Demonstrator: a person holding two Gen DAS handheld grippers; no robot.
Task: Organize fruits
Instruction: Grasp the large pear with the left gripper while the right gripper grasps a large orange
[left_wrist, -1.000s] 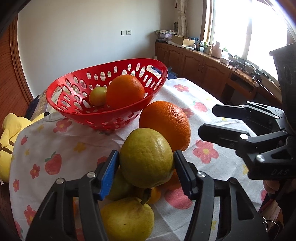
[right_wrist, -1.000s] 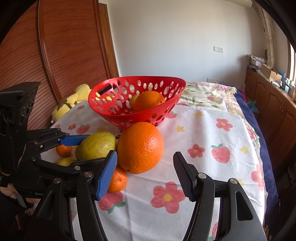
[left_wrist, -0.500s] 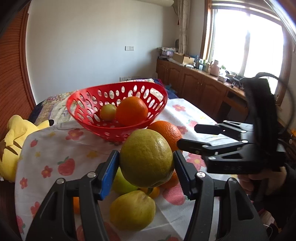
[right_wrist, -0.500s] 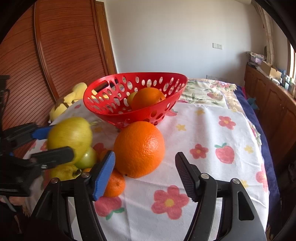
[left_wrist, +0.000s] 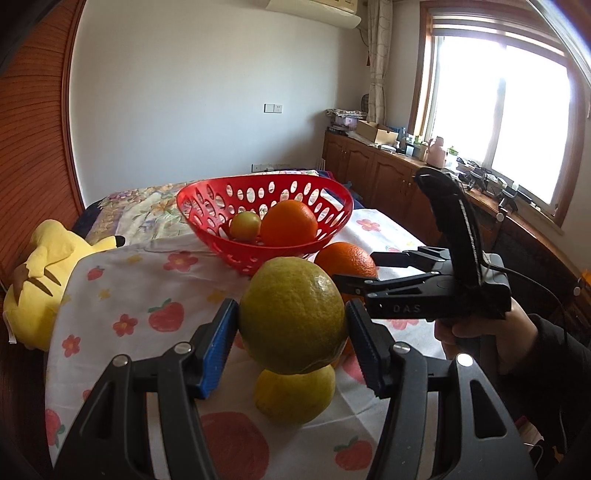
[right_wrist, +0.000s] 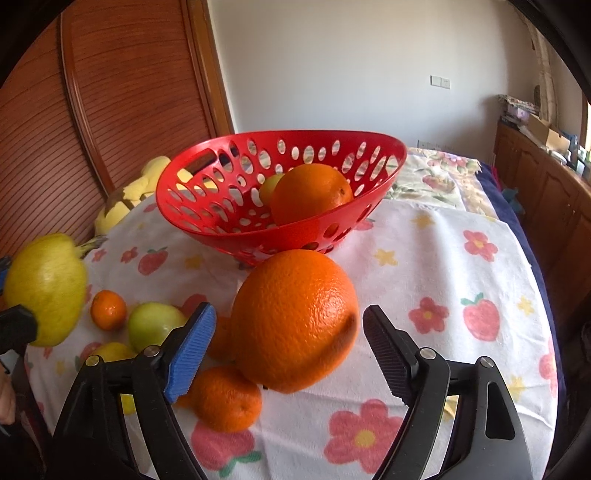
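Lifted since a second ago, the big yellow-green citrus fruit (left_wrist: 291, 314) now hangs clear of the flowered white tablecloth (left_wrist: 122, 295), clamped between the blue and black pads of the left gripper (left_wrist: 291, 341). Over the same second the right gripper (right_wrist: 290, 332) has moved in on the large loose orange (right_wrist: 295, 319) and its jaws have just been opening; they now stand wide on either side of that orange, not pressing it.

At the far left a yellow plush toy (left_wrist: 44, 273) lies at the cloth's edge. Near the left gripper, under the raised fruit, a yellow pear-like fruit (left_wrist: 293, 395) sits on the cloth. Farther back, mid-table, the red perforated plastic basket (left_wrist: 207, 206) holds one orange (left_wrist: 289, 223) and one small yellowish fruit (left_wrist: 244, 226). From the right wrist camera, small tangerines (right_wrist: 225, 398) and a green fruit (right_wrist: 153, 325) lie left of the large loose orange.
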